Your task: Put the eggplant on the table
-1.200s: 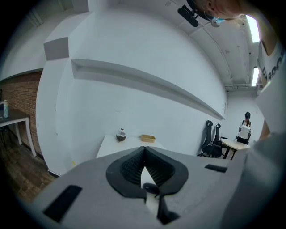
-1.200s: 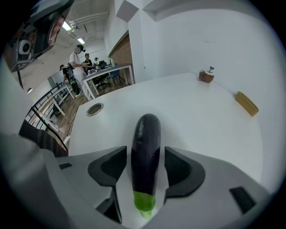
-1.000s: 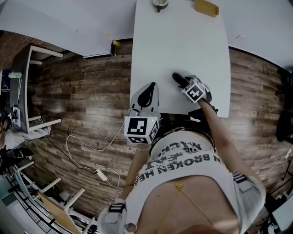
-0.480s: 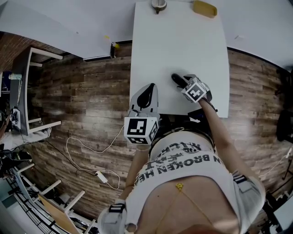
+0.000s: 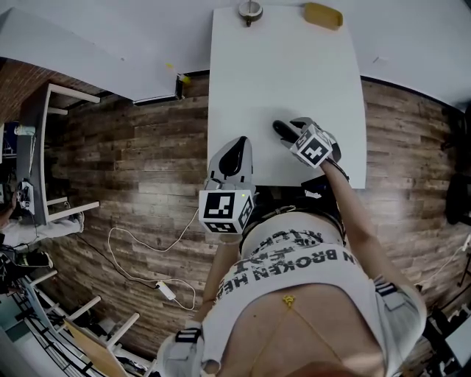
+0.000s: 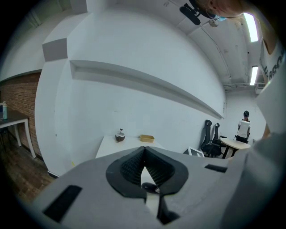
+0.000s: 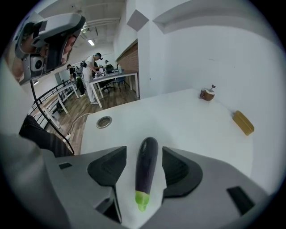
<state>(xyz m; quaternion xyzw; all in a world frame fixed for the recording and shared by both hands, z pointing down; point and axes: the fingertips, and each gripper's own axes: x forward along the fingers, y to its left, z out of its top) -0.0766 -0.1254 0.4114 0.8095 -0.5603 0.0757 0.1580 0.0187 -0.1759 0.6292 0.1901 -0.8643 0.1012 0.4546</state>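
A dark purple eggplant (image 7: pixel 146 165) with a green stem lies on the white table (image 7: pixel 178 116), stem end toward the camera. My right gripper (image 7: pixel 144 152) is open around it, with a gap on each side between the eggplant and the pads. In the head view the eggplant (image 5: pixel 283 131) pokes out ahead of the right gripper (image 5: pixel 293 129) near the table's (image 5: pixel 294 74) near edge. My left gripper (image 5: pixel 237 143) hovers at the table's near left corner, off to the eggplant's left. In the left gripper view its jaws (image 6: pixel 144 150) are shut with nothing in them.
A small brown bowl-like object (image 5: pixel 249 10) and a yellow block (image 5: pixel 324 15) sit at the table's far end. A round cable hole (image 7: pixel 104 121) is in the tabletop's left part. A white cable (image 5: pixel 140 243) lies on the wooden floor to the left.
The head view has shifted slightly. The right gripper and the eggplant stay in nearly the same place on the table, and the left gripper has not visibly moved.
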